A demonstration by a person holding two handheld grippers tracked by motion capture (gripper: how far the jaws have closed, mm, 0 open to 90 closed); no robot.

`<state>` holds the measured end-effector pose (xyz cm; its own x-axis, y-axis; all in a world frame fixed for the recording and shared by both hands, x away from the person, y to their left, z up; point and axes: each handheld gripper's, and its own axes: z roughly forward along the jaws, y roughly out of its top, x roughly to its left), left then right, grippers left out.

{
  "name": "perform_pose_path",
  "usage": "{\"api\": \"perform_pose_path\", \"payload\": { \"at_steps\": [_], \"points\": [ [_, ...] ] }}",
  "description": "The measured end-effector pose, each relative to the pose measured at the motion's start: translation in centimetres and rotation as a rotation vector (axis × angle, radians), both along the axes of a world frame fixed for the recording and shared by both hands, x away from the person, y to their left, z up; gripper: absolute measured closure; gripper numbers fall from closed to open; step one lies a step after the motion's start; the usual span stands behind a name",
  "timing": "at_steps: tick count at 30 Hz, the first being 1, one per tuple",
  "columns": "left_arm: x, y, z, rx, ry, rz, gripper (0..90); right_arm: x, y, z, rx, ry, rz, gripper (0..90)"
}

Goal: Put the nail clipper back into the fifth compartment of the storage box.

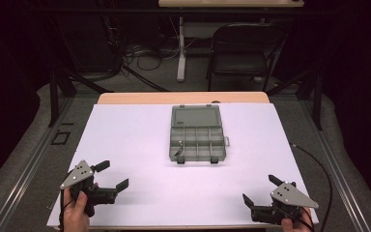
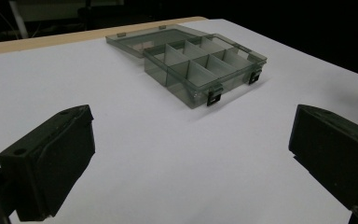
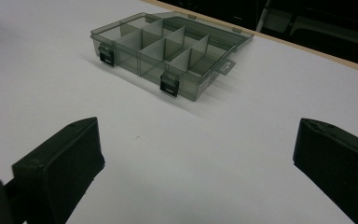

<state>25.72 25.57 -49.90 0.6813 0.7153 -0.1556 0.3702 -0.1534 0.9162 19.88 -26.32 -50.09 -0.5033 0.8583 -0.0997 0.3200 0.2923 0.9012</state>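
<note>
A clear grey compartment organizer box (image 1: 196, 134) sits in the middle of the white table sheet (image 1: 125, 145), lid thrown back flat on its far side and two black latches (image 1: 213, 160) on the near wall. The box's long axis runs left to right across the table. The left gripper (image 1: 112, 175) rests at the near left corner and the right gripper (image 1: 259, 190) at the near right corner; both have their jaws spread wide with nothing between them. The box lies ahead of both, far and inward: up and to the right of the left gripper, up and to the left of the right one. Both stand well apart from it, at roughly equal reach, so neither hand looks clearly favoured; any approach would meet the latched near wall first.
</note>
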Motion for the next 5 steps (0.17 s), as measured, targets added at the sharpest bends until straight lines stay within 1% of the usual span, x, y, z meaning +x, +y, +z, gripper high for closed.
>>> {"api": "perform_pose_path", "payload": {
  "at_steps": [5],
  "points": [
    [0.04,0.06,-0.04,-0.001,-0.002,0.005,0.2,0.01,-0.05,-0.03,-0.005,0.004,-0.001,0.7]
  ]
}}
